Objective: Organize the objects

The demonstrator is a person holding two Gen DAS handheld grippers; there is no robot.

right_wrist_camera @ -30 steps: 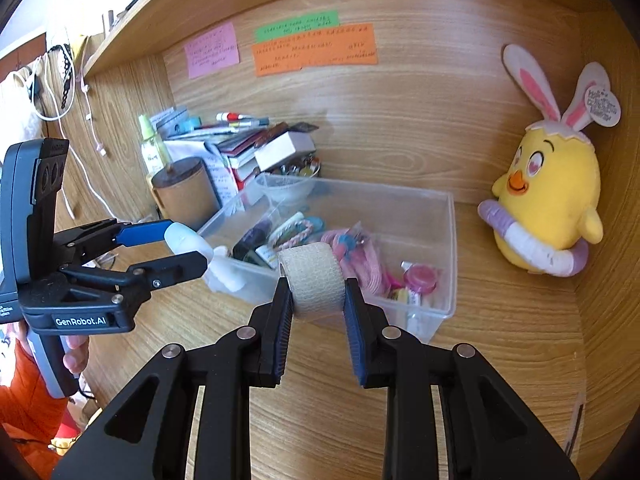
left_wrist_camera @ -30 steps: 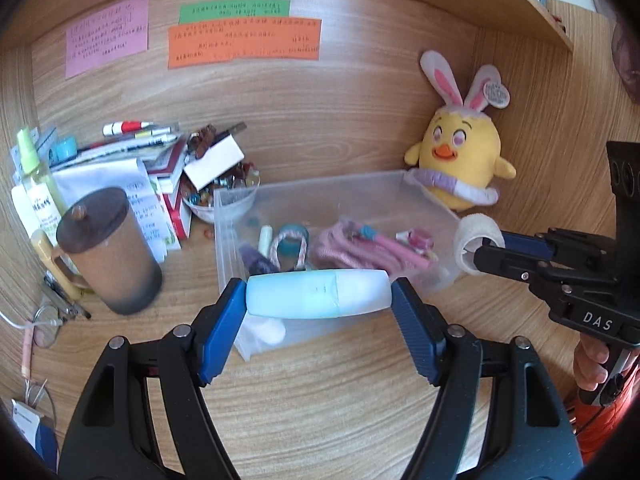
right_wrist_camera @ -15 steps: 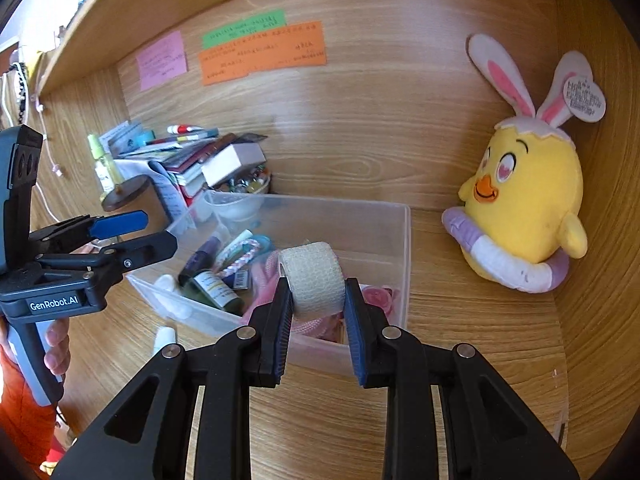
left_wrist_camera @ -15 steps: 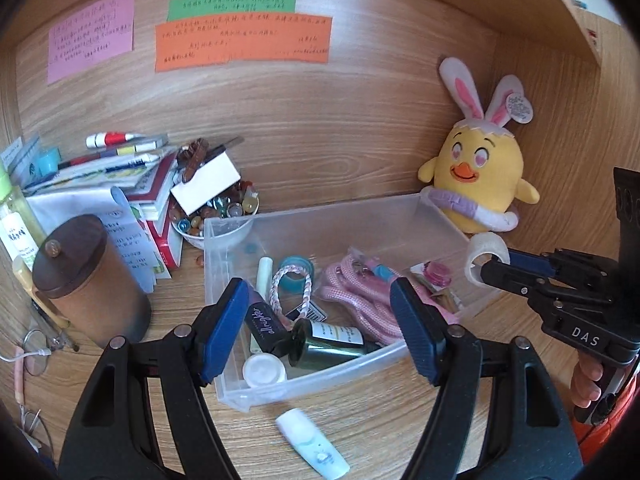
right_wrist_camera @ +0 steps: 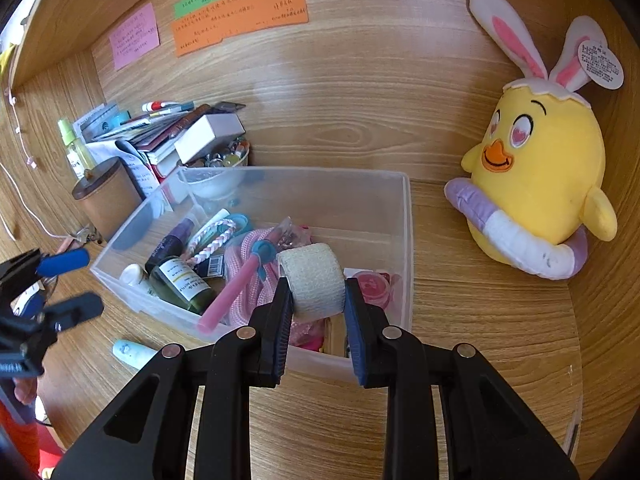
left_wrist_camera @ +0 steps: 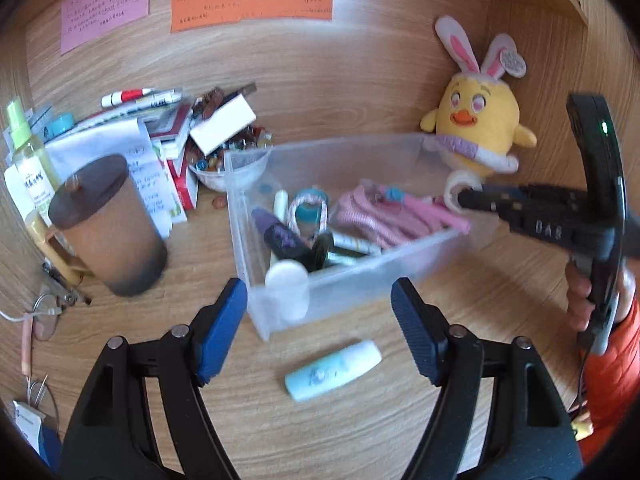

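Right tongs (right_wrist_camera: 316,312), clamped on bandage roll (right_wrist_camera: 314,282), should part low over clear bin (right_wrist_camera: 404,240); left tongs (left_wrist_camera: 320,334) stand apart, empty.

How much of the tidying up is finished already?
Partly done. The clear bin already holds bottles, a pink rope and other small things. The right tongs grip a bandage roll above the bin, ready to drop in. The left tongs are open and empty, and the light blue tube lies on the desk outside the bin, left to put away.
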